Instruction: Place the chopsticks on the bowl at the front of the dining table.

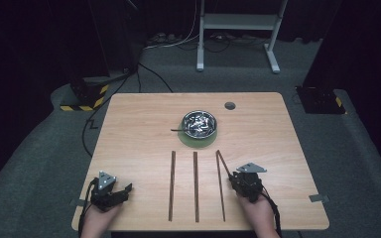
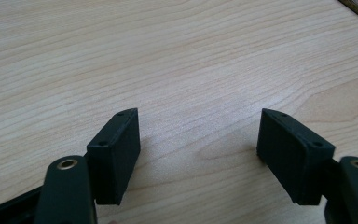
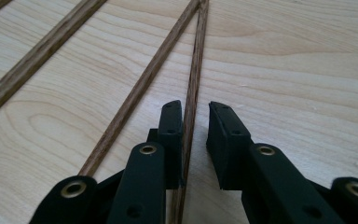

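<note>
Sticks (image 3: 193, 88) run off frame past the narrowed right gripper (image 3: 196, 140) — one between its jaws, gap remaining; bowl (image 1: 199, 124) at twelve o'clock; left gripper (image 2: 198, 140) wide, empty.

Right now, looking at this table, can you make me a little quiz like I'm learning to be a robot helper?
1. How many wooden sticks are there on the table?
2. True or false: the left gripper is holding a stick.
3. What is under the metal bowl? A) a green mat B) a book C) a plate

Key:
1. Four: three lie side by side, and one slants between the jaws of the right gripper.
2. False: its jaws stand open over bare wood.
3. A, the green mat.
</note>
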`<state>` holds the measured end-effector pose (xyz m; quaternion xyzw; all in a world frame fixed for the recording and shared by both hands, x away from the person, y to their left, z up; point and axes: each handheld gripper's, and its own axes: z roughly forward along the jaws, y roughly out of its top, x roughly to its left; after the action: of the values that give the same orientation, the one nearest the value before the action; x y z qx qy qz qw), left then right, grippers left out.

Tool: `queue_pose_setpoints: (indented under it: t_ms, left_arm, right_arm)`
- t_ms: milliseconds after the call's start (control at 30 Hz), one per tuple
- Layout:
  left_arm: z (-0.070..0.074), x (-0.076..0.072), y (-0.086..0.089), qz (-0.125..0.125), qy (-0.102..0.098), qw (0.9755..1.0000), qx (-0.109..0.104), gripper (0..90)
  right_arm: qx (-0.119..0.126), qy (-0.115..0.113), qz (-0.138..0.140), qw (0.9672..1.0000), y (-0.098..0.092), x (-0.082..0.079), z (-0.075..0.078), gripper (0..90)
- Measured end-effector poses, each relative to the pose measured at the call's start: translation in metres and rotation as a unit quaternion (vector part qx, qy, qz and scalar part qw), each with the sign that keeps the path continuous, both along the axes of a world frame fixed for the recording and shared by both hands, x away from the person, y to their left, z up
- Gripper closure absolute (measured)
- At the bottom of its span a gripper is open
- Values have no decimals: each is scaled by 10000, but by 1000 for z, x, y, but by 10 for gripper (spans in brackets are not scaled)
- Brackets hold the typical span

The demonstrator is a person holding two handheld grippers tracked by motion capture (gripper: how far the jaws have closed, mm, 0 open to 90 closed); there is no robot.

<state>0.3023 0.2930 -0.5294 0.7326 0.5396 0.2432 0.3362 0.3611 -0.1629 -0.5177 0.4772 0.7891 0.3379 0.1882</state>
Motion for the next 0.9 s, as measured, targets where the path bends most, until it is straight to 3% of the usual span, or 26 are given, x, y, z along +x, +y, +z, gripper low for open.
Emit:
queue_pose_setpoints:
  t_ms: [167, 300, 333, 433, 500, 900]
  left_arm:
    - [0, 0, 0, 2, -1, 10000, 2, 300]
    - [0, 0, 1, -50, 12, 10000, 24, 301]
    - [0, 0, 1, -63, 28, 10000, 50, 300]
    - [0, 0, 1, -67, 29, 10000, 48, 300]
    - [0, 0, 1, -68, 31, 10000, 49, 299]
    - [0, 1, 0, -69, -12, 10000, -18, 298]
  right_arm:
    - [-80, 32, 18, 10000, 4, 0, 1, 714]
    - [-14, 138, 49, 9999, 4, 2, 2, 711]
    - [35, 189, 40, 9998, 5, 4, 3, 669]
    - [-115, 226, 62, 9997, 7, 6, 4, 673]
    - [-287, 240, 120, 9992, 9, 7, 6, 689]
    - [-474, 258, 137, 9985, 11, 5, 8, 798]
